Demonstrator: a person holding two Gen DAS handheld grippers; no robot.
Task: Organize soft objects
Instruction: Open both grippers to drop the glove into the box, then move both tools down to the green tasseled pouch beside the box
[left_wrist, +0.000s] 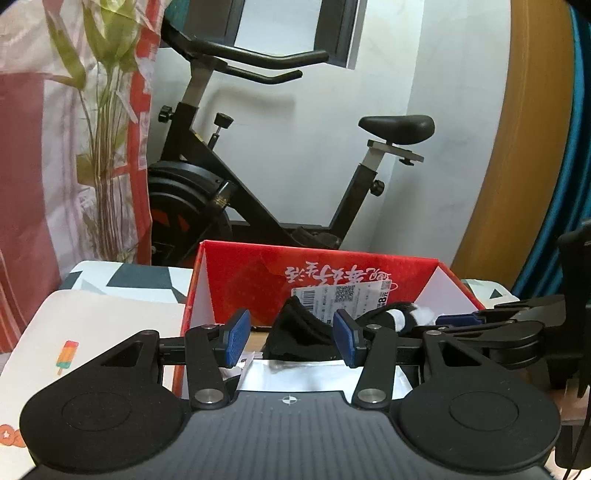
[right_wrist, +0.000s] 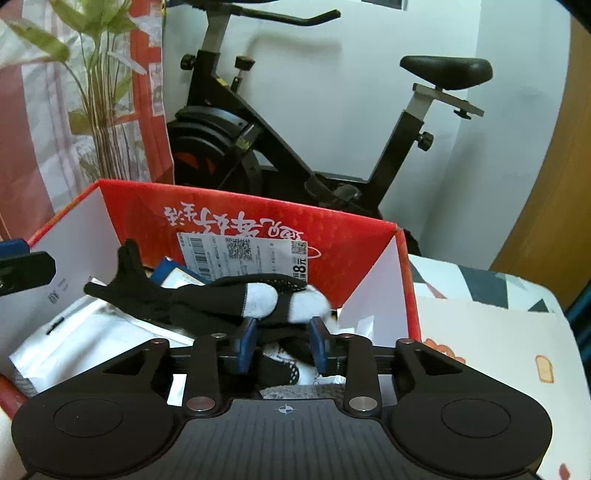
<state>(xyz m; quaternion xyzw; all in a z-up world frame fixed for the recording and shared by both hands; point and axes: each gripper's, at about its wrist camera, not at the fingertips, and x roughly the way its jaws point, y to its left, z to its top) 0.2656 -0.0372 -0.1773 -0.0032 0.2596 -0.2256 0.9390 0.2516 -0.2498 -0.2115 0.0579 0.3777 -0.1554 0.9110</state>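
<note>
A red cardboard box (left_wrist: 258, 273) with white inner flaps stands open on the table; it also shows in the right wrist view (right_wrist: 369, 251). Inside lie black socks with white toes (right_wrist: 258, 299), a black glove (right_wrist: 136, 284) and white plastic packets (right_wrist: 92, 336). My left gripper (left_wrist: 291, 341) is open and empty, just in front of a black soft item (left_wrist: 299, 332) in the box. My right gripper (right_wrist: 282, 343) hangs over the box, its blue pads partly closed around dark sock fabric (right_wrist: 280, 365).
A black exercise bike (left_wrist: 229, 177) stands behind the table against a white wall. A patterned curtain with plant print (left_wrist: 74, 129) hangs at left. The table has a patterned cloth (right_wrist: 498, 332). An orange door (left_wrist: 524, 147) is at right.
</note>
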